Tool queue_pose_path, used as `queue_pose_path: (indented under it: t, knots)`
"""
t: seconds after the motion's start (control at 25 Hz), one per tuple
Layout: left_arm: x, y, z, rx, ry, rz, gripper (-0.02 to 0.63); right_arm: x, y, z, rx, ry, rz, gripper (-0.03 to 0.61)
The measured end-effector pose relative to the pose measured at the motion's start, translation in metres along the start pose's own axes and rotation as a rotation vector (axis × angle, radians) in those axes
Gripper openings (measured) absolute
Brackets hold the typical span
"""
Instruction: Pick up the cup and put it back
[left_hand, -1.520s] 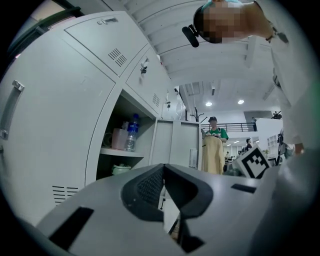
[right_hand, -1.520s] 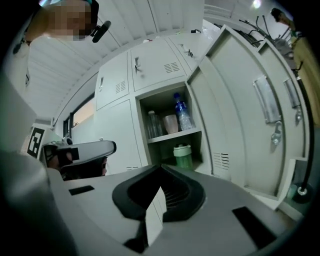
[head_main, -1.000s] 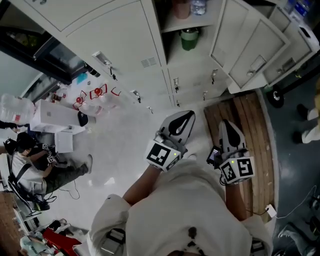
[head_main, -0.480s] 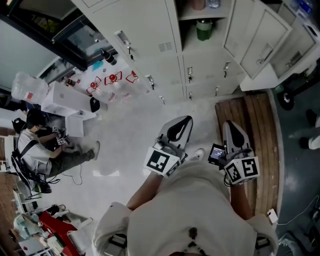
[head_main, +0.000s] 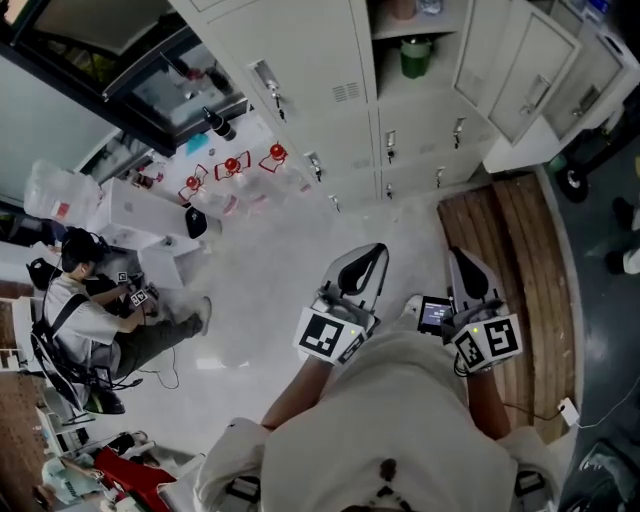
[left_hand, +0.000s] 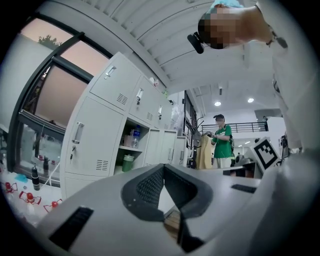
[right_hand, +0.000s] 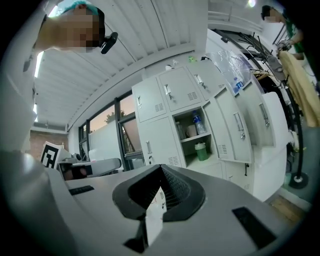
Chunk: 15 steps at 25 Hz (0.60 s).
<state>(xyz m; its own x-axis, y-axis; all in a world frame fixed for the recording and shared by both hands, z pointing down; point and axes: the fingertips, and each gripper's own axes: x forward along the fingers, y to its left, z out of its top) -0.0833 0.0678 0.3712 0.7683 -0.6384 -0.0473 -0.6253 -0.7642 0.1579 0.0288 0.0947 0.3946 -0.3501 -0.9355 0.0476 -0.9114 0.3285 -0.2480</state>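
Note:
A green cup (head_main: 415, 57) stands on the lower shelf of an open locker (head_main: 395, 100) at the top of the head view. It also shows in the left gripper view as the green cup (left_hand: 128, 163) and in the right gripper view as the green cup (right_hand: 201, 151), far ahead of both grippers. My left gripper (head_main: 362, 262) and right gripper (head_main: 462, 262) are held close to the body, side by side, pointing toward the lockers. Both are shut with nothing between the jaws, as the left gripper (left_hand: 163, 167) and right gripper (right_hand: 161, 169) show in their own views.
A bottle (right_hand: 198, 125) and a mug (right_hand: 190, 131) sit on the shelf above the cup. The locker door (head_main: 520, 70) hangs open to the right. A wooden pallet (head_main: 510, 260) lies under my right side. A person (head_main: 90, 320) sits on the floor at left near white boxes (head_main: 140, 215).
In the head view the lockers and cup have slid right and up, and both grippers sit slightly lower. Their jaws have stayed shut.

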Motion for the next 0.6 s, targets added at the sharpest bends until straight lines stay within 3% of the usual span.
queue_pose_path:
  t: [0.32, 0.6]
  knots:
    - [-0.088, 0.017, -0.002, -0.024, 0.011, -0.065, 0.009, -0.010, 0.110, -0.027, -0.020, -0.005, -0.031, 0.025]
    - [-0.149, 0.007, -0.007, -0.053, 0.009, -0.145, 0.009, -0.045, 0.167, -0.039, -0.032, -0.028, -0.114, 0.025]
